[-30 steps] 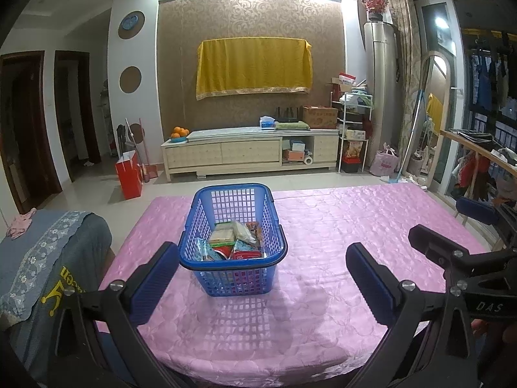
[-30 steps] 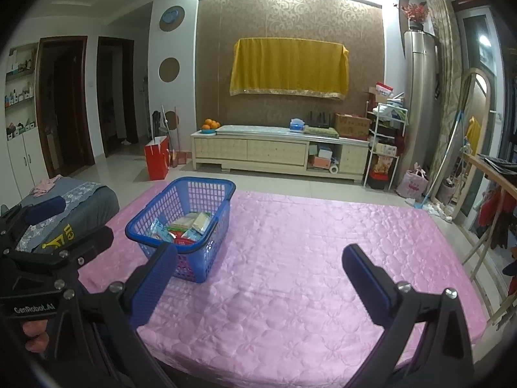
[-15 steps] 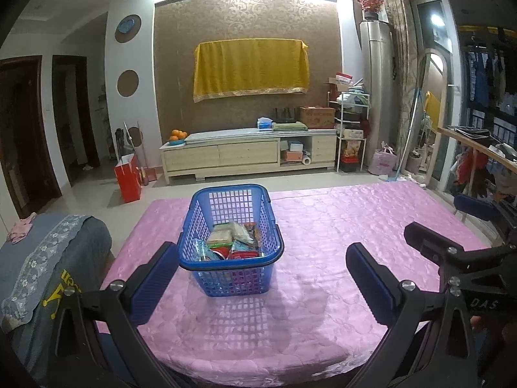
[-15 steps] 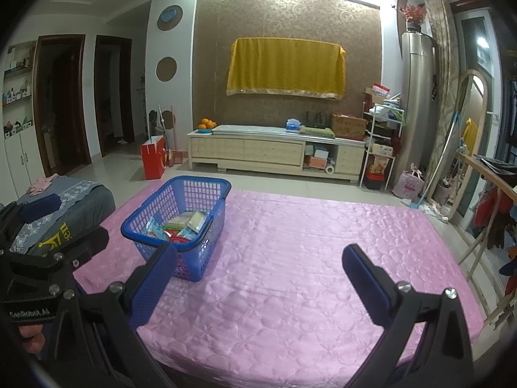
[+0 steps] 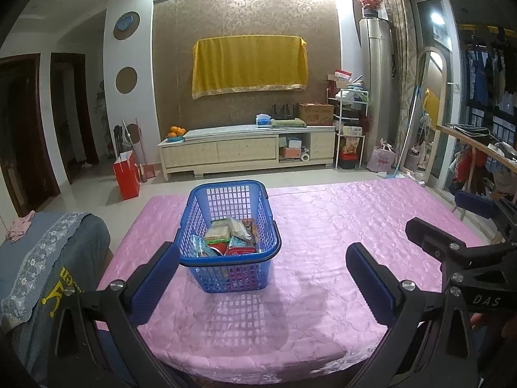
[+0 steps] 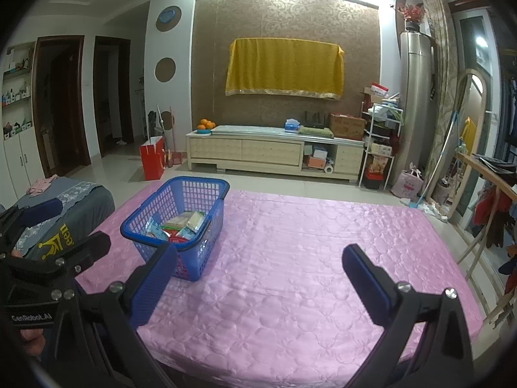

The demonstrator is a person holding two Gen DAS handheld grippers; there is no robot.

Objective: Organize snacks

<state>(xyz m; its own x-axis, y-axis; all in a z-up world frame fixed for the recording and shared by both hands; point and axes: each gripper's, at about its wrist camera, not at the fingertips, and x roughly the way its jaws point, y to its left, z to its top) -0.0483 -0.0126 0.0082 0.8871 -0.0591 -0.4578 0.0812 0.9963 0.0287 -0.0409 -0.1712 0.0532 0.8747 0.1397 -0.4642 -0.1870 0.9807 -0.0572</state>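
While both tongs hang low at the near edge of the tabletop point(image 5: 323, 226), each one is spread wide apart and holds nothing. The left tongs point(image 5: 261, 278) have blue pads, and the near end of the blue basket point(image 5: 226, 278) shows between them, but the pads do not touch it. The right tongs point(image 6: 258, 279) point at bare pink cloth point(image 6: 290, 258), and their left pad sits in front of the basket's near corner in the picture. In the left view the right tongs show at the right edge; in the right view the left tongs show at the left edge, with a bit of a hand point(image 6: 30, 338) under them.

A little farther out, the blue basket stands upright on the pink cloth, on the left part of the tabletop. Snack packets point(image 5: 231, 236) lie in a pile at its bottom.

Left of the tabletop is a grey cover point(image 6: 74, 207) with lace trim. Far back stand a long low cabinet point(image 5: 245, 152) with oranges point(image 5: 176, 132) on it, and a yellow cloth point(image 5: 248, 64) hangs on the wall above.
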